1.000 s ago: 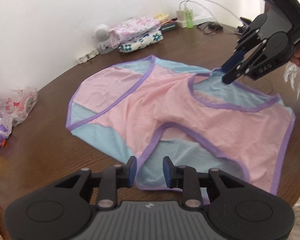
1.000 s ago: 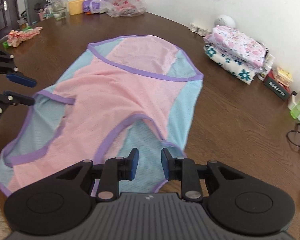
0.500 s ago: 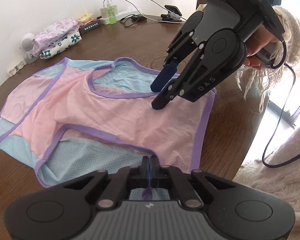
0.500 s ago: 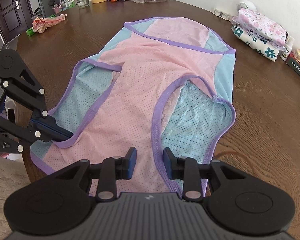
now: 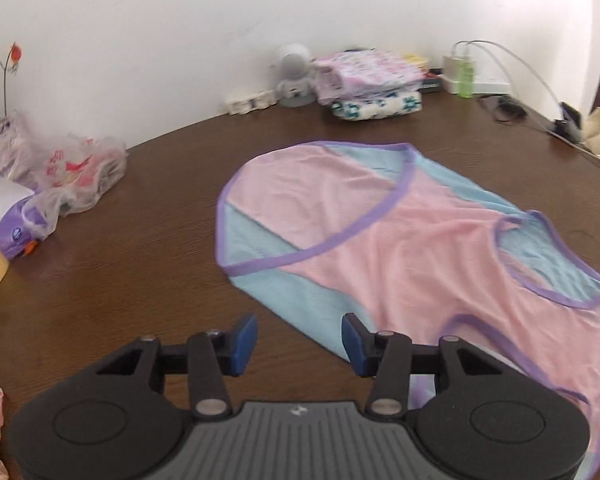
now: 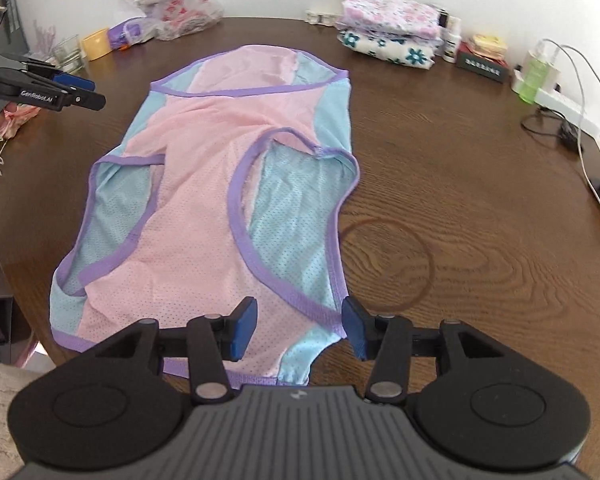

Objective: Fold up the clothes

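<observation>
- Left wrist view: my left claw (image 5: 298, 340) hangs over the brown wooden table (image 5: 140, 248), its blue pads (image 5: 244, 338) apart and spreading wider, with nothing gripped; only bare wood and the near blue edge of the garment show in the gap.
- The pink and blue mesh garment (image 5: 400, 240) with purple trim lies spread flat on the table, ahead and to the right of this claw, one wide armhole opening toward the far right.
- Right wrist view: my right claw (image 6: 298, 334) hovers above the near hem of the same garment (image 6: 204, 216); its jaws are opening too, and the pads (image 6: 242, 332) press on nothing (cloth lies below the gap, not pinched).
- From here the garment runs lengthwise away from me, a blue-lined armhole on each side and the purple-edged far end toward the wall.
- My left claw (image 6: 76, 90) also shows at the left edge of this view, held off the cloth, beside the garment's far left corner.
- Near the wall sits a stack of folded floral clothes (image 6: 388, 36), well apart from the garment.
- A yellow cup (image 6: 96, 44) and a crinkled plastic bag (image 6: 184, 14) stand at the far left of the table.
</observation>
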Available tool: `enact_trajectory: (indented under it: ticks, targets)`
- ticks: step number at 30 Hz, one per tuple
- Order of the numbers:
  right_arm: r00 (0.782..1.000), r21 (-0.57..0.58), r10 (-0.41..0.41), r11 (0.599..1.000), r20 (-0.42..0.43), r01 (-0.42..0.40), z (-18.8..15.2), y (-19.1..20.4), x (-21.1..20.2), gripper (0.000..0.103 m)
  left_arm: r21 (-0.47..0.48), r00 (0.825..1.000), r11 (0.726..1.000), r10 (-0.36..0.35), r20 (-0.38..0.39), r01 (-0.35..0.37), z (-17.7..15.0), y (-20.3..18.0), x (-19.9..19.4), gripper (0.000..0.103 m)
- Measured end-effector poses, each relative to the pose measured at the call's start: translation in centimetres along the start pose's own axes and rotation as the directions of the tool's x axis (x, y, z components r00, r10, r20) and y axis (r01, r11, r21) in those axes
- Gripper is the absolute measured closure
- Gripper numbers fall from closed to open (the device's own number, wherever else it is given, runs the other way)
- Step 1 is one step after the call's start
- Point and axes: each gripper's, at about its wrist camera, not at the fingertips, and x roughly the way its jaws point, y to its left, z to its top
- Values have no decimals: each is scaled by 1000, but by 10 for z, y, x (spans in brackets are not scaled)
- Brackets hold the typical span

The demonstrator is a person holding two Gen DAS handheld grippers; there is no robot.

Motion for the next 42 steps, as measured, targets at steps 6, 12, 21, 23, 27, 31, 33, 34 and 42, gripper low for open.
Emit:
enact_trajectory:
  ticks: [6,12,21,23,27,31,33,34,42]
  targets:
    - [999,138,-47,989,-10,48,-13,1,2,51,-81,996,996,-36,-78,29,33,53,64,59]
    - [997,196,-74,978,-25,77,-12,7,9,51,-93,994,994,-62,-94,53,54,64,101,71]
    - [990,151,-134,979,-37,138,-10,18,16,69,122,996,992,17,-87,-6,53,33,105,102]
    - [991,124,-127,984,-42,131,-9,16,14,85,193,994,980,59,-89,-41,47,22,100,102]
    - [990,65,-132,989,-54,135,-9,9,11,92,278,986,954,144,-87,-115,24,5,85,102]
    - [986,-2,-148,989,-75,148,-7,-19,11,92,360,975,921,198,-97,-151,-17,-17,53,103]
    - [984,-42,-158,987,-87,155,-3,-38,13,92,386,969,908,221,-108,-163,-43,-32,31,103]
    - [982,-67,-165,985,-93,159,1,-49,16,92,395,966,903,230,-114,-169,-56,-39,19,103]
    - [980,-250,-171,958,-100,141,58,-112,56,91,268,966,951,202,-162,-154,-130,-106,-62,102]
